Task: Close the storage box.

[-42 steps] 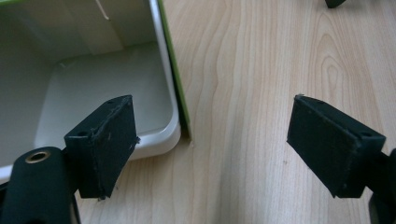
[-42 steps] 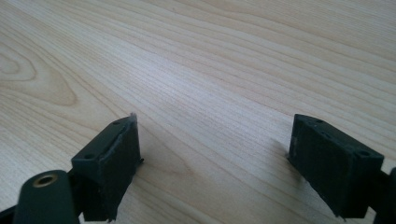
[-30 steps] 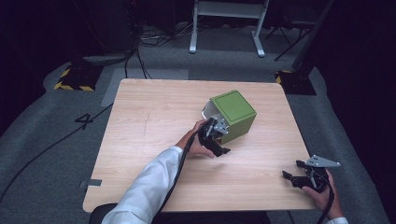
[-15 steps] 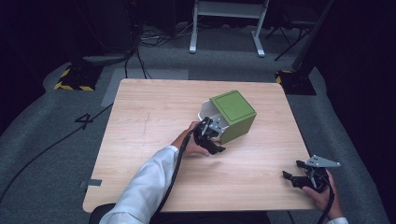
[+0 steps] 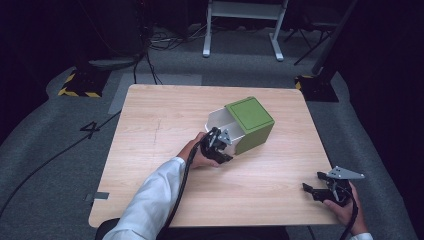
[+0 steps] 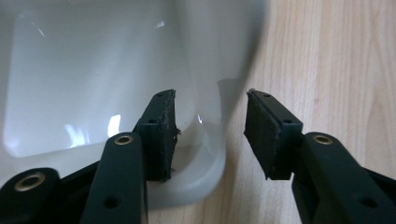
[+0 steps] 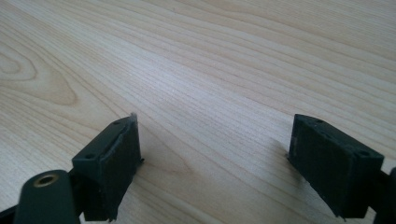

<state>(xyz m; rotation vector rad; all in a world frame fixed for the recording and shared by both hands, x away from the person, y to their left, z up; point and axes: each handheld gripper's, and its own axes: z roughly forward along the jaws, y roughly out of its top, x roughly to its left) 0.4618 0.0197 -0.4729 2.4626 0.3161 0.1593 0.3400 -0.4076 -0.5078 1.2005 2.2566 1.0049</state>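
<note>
From the high view, a pale wooden table (image 5: 150,150) fills the middle of a dark room; on the grey floor to its left a black "4" (image 5: 92,130) is marked, the one piece of writing I can read. A green box (image 5: 250,122) lies tipped on its side right of the table's centre, its white inside (image 5: 217,122) opening toward my left hand; I cannot read any label on it. My left gripper (image 5: 225,148) sits at that opening, held by my white-sleeved arm (image 5: 150,200); my right gripper (image 5: 309,190) rests near the table's front right corner, well apart from the box, jaws spread.

My left gripper view shows what the high view cannot: my left gripper (image 6: 210,133) has its jaws open astride the box's white wall (image 6: 205,93), one pad (image 6: 161,135) inside the glossy cavity, the other over bare wood, neither pressing. The box's green outside is cut off there.

My right gripper view shows my right gripper (image 7: 212,154), jaws wide apart, over bare wood grain.
</note>
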